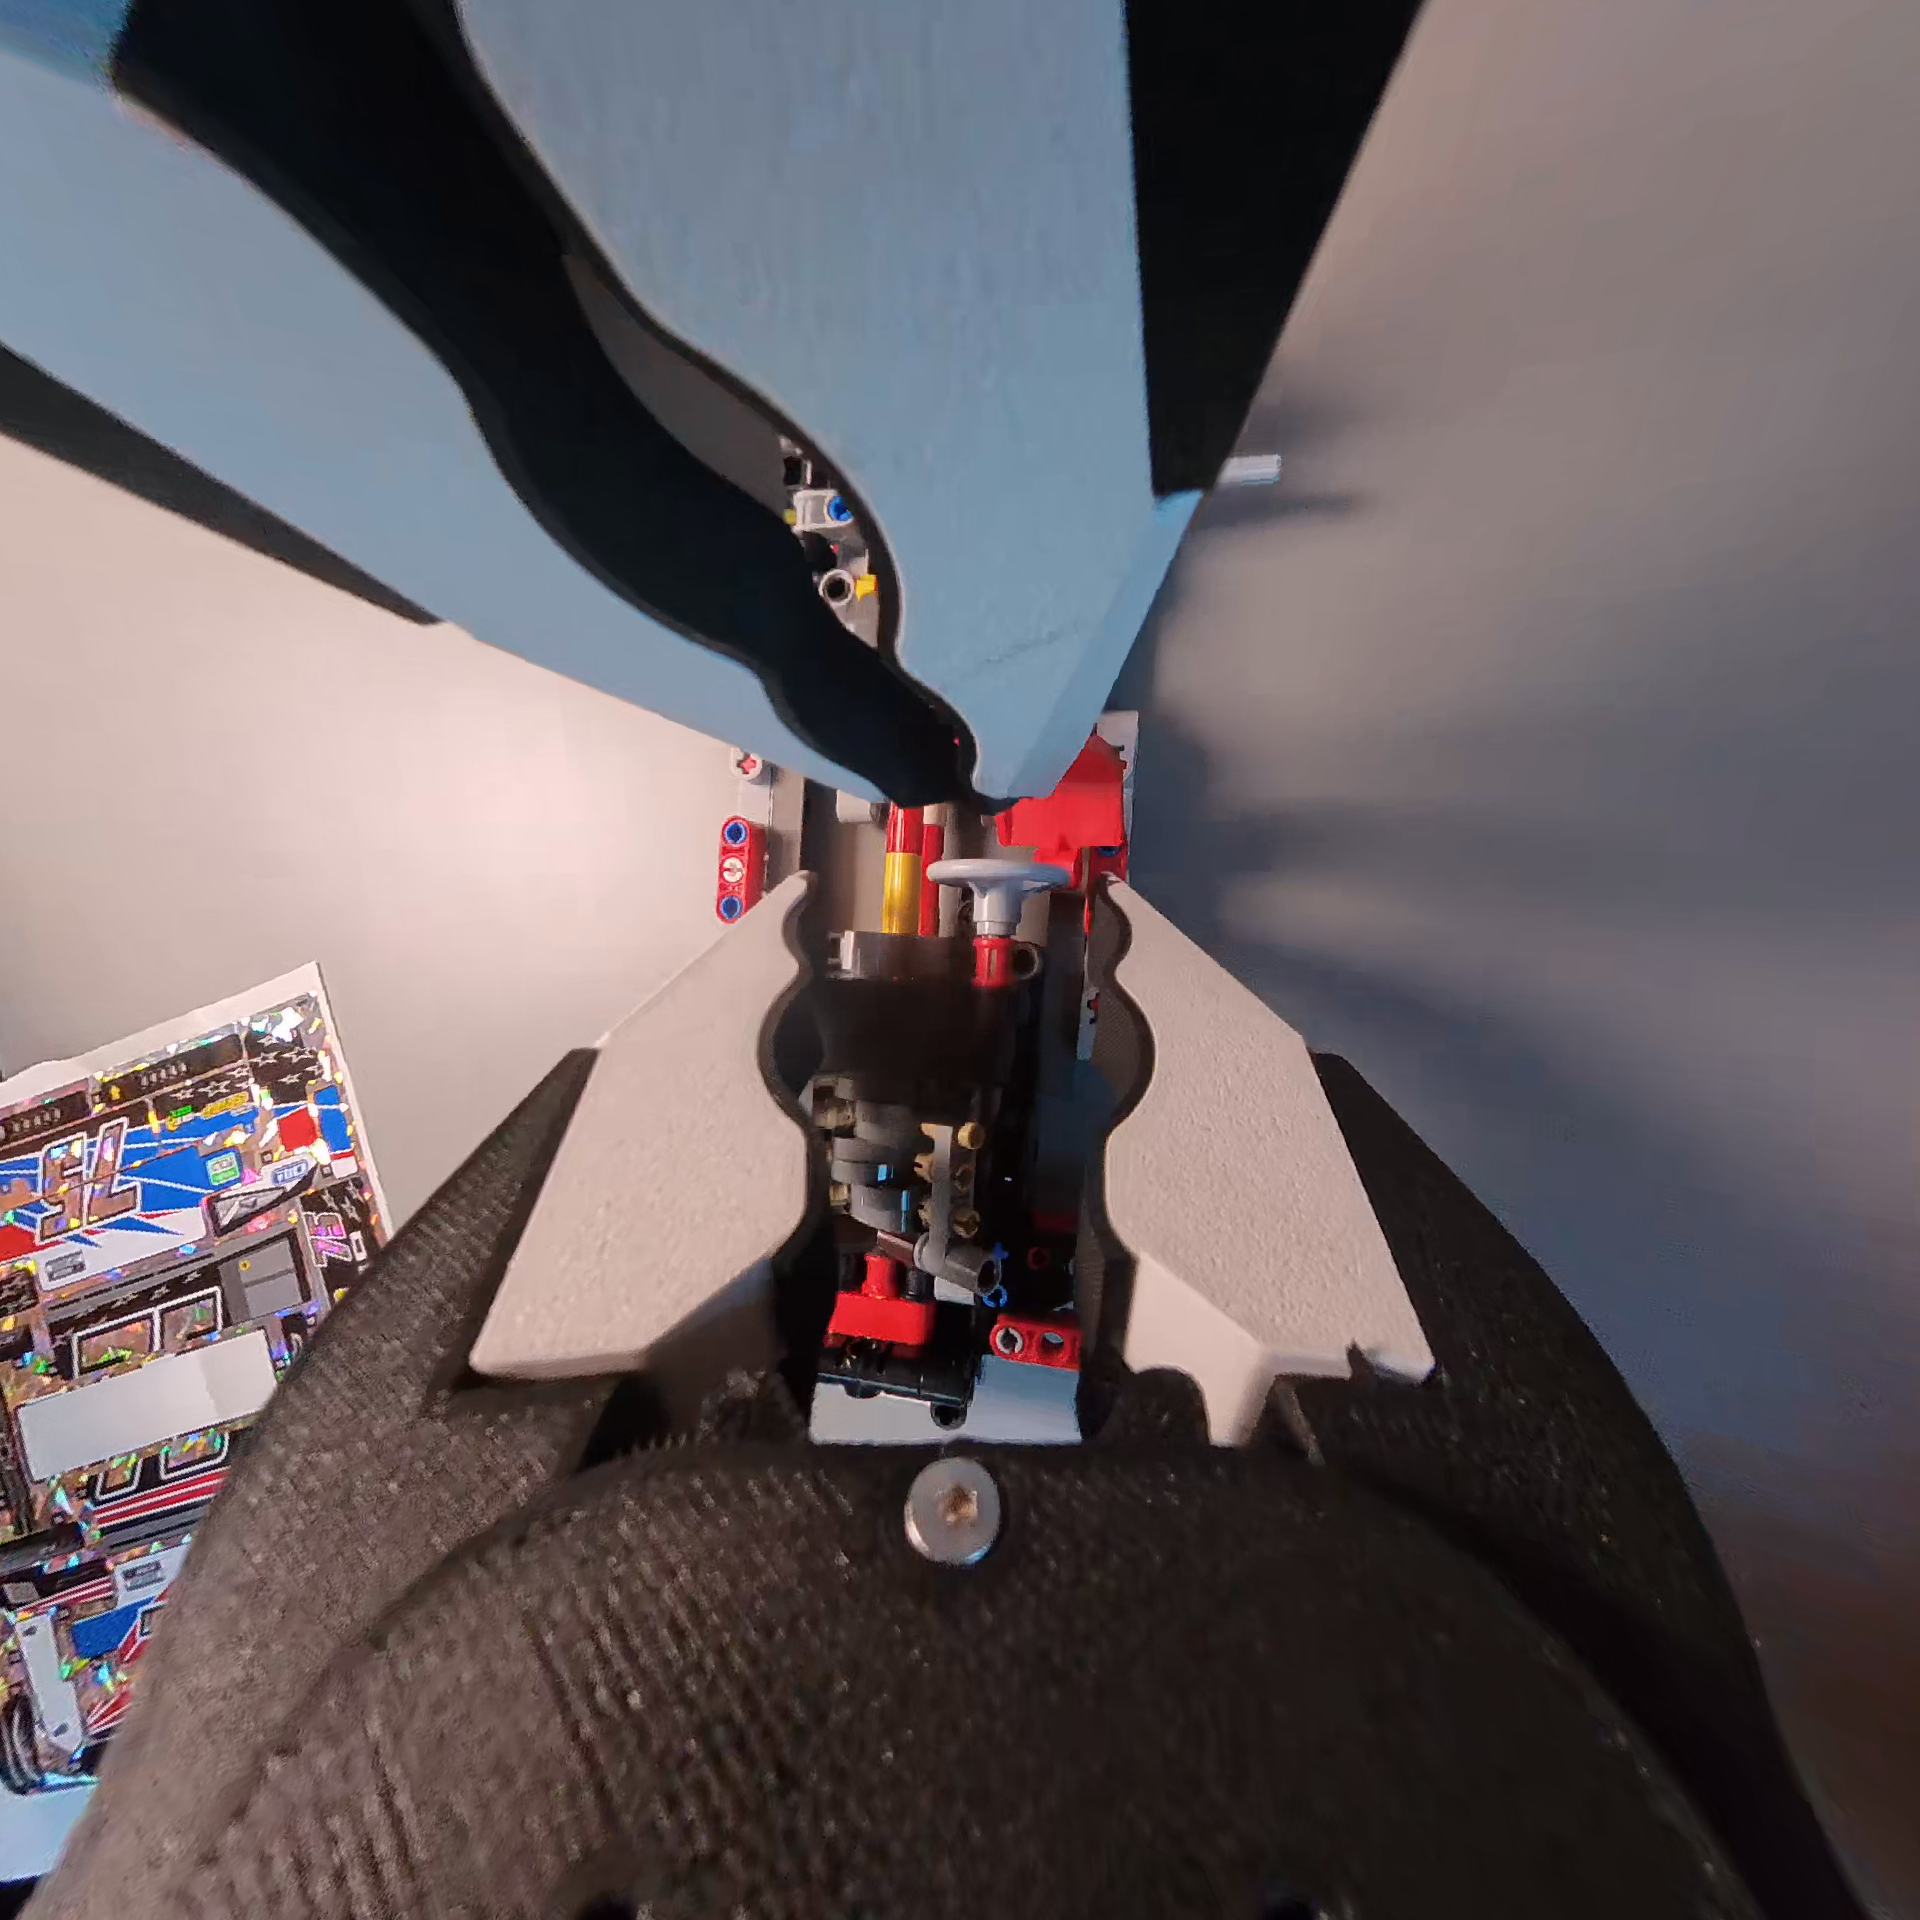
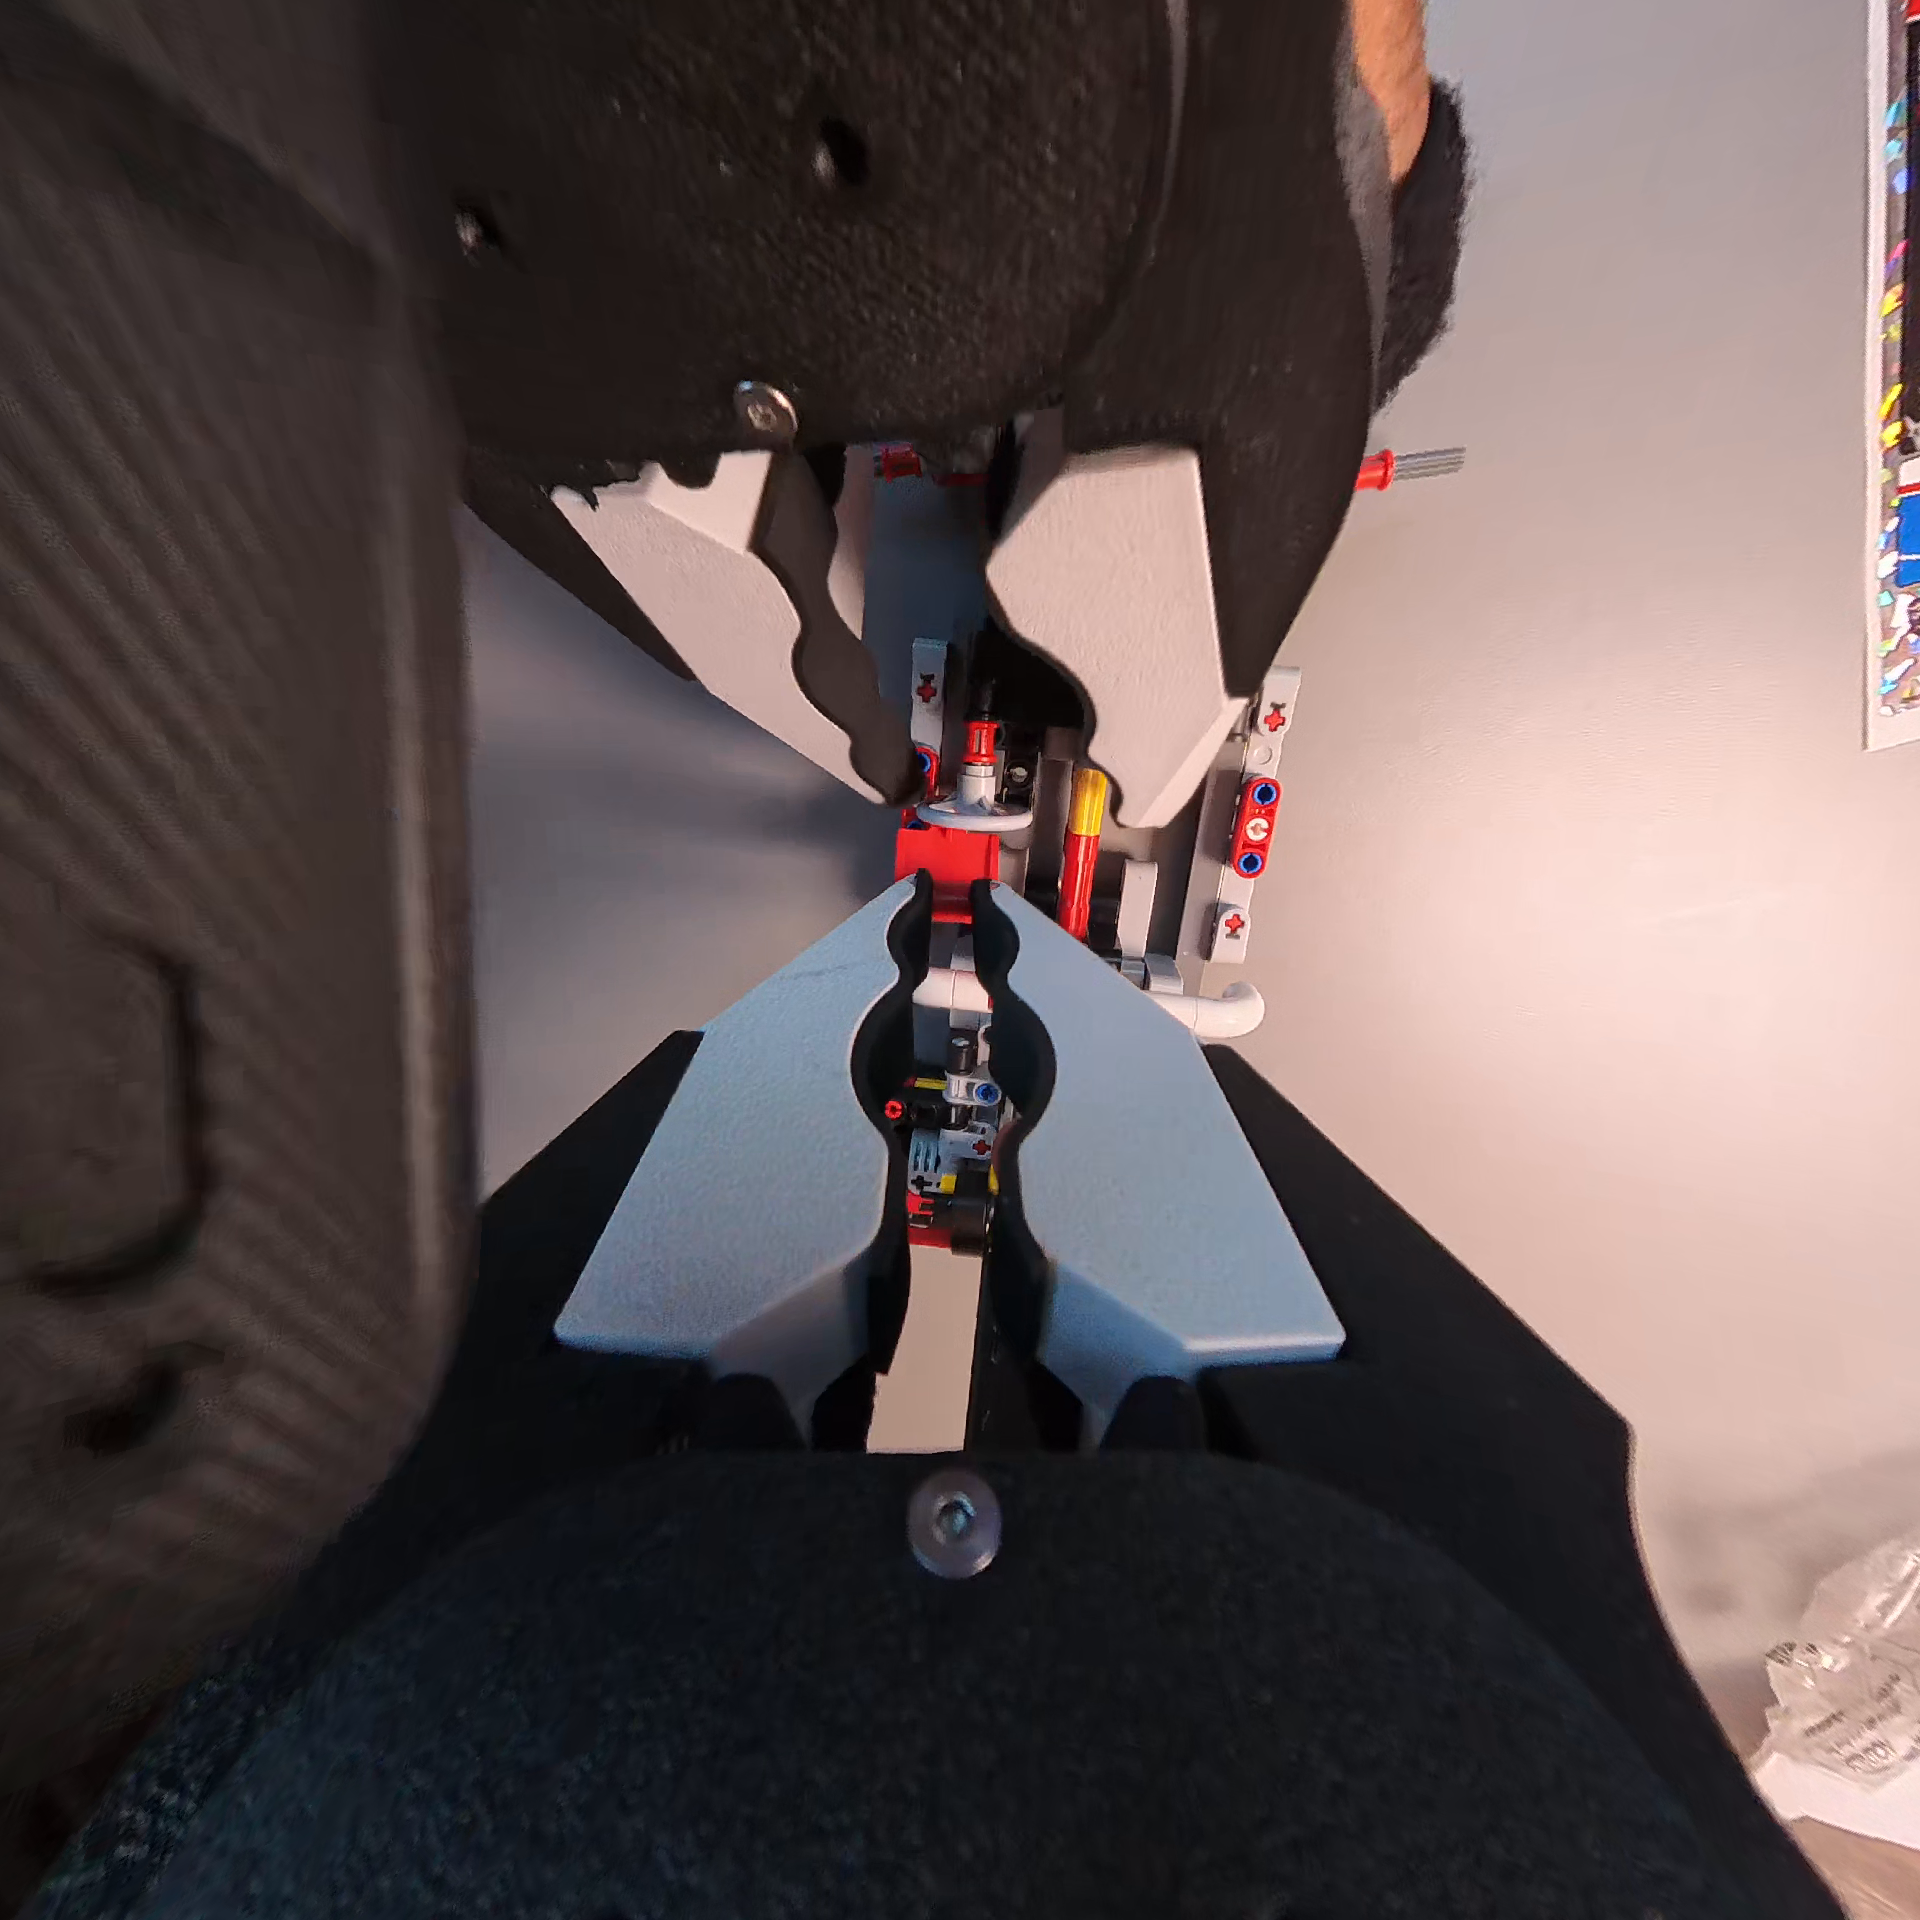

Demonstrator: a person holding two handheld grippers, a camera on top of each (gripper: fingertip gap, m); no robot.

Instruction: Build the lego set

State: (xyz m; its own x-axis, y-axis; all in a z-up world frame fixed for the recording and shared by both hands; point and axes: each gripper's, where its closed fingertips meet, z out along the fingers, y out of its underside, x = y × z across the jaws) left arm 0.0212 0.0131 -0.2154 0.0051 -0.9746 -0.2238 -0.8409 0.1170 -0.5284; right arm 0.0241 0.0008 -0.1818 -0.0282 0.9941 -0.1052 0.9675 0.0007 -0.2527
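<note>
The partly built lego model (image 1: 914,1049), a grey frame with red, black and yellow parts, lies on the white table. It has a grey steering wheel (image 1: 997,878) and a yellow and red axle (image 1: 902,883). My left gripper (image 1: 956,899), with grey fingers, straddles the model and holds it by its sides. My right gripper (image 2: 945,883), with blue fingers, is shut on a red block (image 2: 945,854) at the model's end, just below the steering wheel (image 2: 971,816). In the left wrist view the right gripper (image 1: 961,795) comes in from above. The left gripper (image 2: 1013,800) faces it in the right wrist view.
A shiny sticker sheet (image 1: 156,1247) lies on the table at the left; its edge shows in the right wrist view (image 2: 1896,364). A crumpled clear plastic bag (image 2: 1849,1704) lies at the lower right. A loose grey axle with a red bush (image 2: 1403,462) lies beyond the model. Less than 4 cm separates the two grippers' tips.
</note>
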